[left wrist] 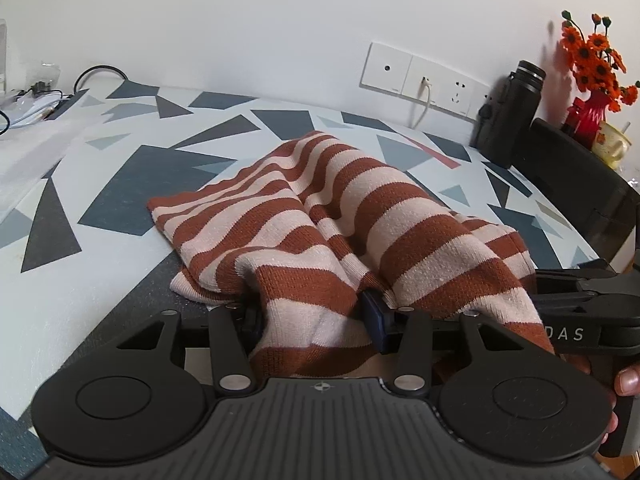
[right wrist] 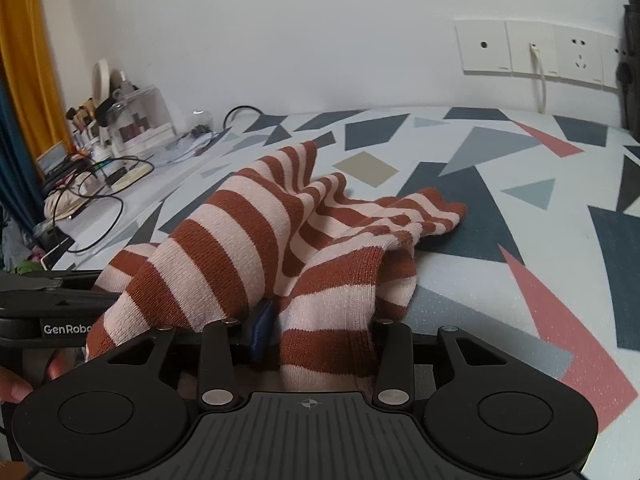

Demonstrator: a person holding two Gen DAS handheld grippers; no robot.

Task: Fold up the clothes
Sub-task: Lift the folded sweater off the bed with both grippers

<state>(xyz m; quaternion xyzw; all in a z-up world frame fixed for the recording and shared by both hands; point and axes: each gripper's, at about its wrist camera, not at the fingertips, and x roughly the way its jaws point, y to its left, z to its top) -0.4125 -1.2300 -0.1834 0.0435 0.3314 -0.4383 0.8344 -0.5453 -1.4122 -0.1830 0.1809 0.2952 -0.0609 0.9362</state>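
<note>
Across the middle of both frames we see the striped garment [left wrist: 328, 216] bunched on the patterned surface [left wrist: 120, 196], its near edge pinched by our left hand-held gripper [left wrist: 312, 312] and right hand-held gripper [right wrist: 320, 332].

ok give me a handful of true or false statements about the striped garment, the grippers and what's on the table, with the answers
1. The striped garment is brown and pale pink. True.
2. The left gripper is open and clear of the cloth. False: it is shut on the striped garment's near edge.
3. The right gripper also grips the striped garment. True.
4. The garment lies flat and neatly folded. False: it is bunched and lifted at the near edge.
5. A cable is plugged into the wall outlet panel. True.
6. The tablecloth is plain white. False: it carries grey, dark blue and red geometric shapes.
</note>
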